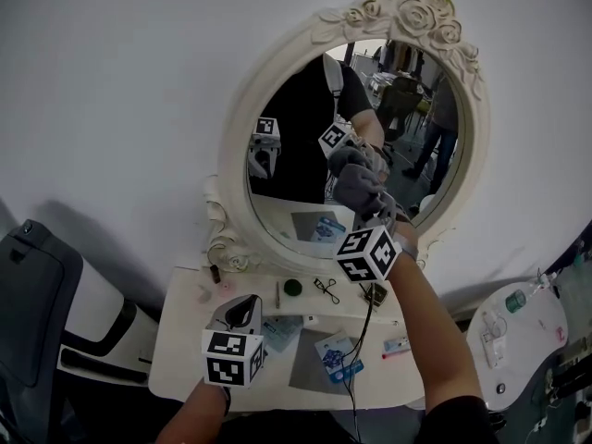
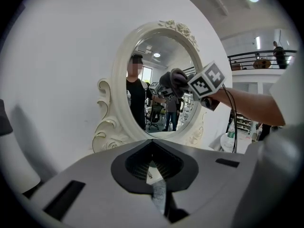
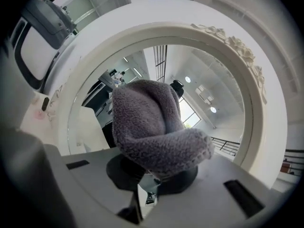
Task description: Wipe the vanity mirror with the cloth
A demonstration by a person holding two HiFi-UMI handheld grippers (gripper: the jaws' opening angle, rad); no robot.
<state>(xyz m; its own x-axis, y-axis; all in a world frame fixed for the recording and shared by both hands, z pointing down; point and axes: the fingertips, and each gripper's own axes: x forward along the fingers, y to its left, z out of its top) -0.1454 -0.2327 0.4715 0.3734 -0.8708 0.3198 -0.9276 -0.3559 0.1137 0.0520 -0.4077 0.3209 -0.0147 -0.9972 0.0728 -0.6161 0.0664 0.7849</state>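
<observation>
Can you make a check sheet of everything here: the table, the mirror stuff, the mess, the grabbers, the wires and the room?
Surface: white vanity table, partly covered by small things.
Job's things: oval vanity mirror upright; grey cloth held at its glass.
Clutter: eyelash curler, round dark green thing, blue packet.
Grippers: right gripper shut on the cloth; left gripper shut, empty, low over the table.
Cables: black cable hanging from the right gripper.
Surroundings: white wall, dark chair, round side table.
</observation>
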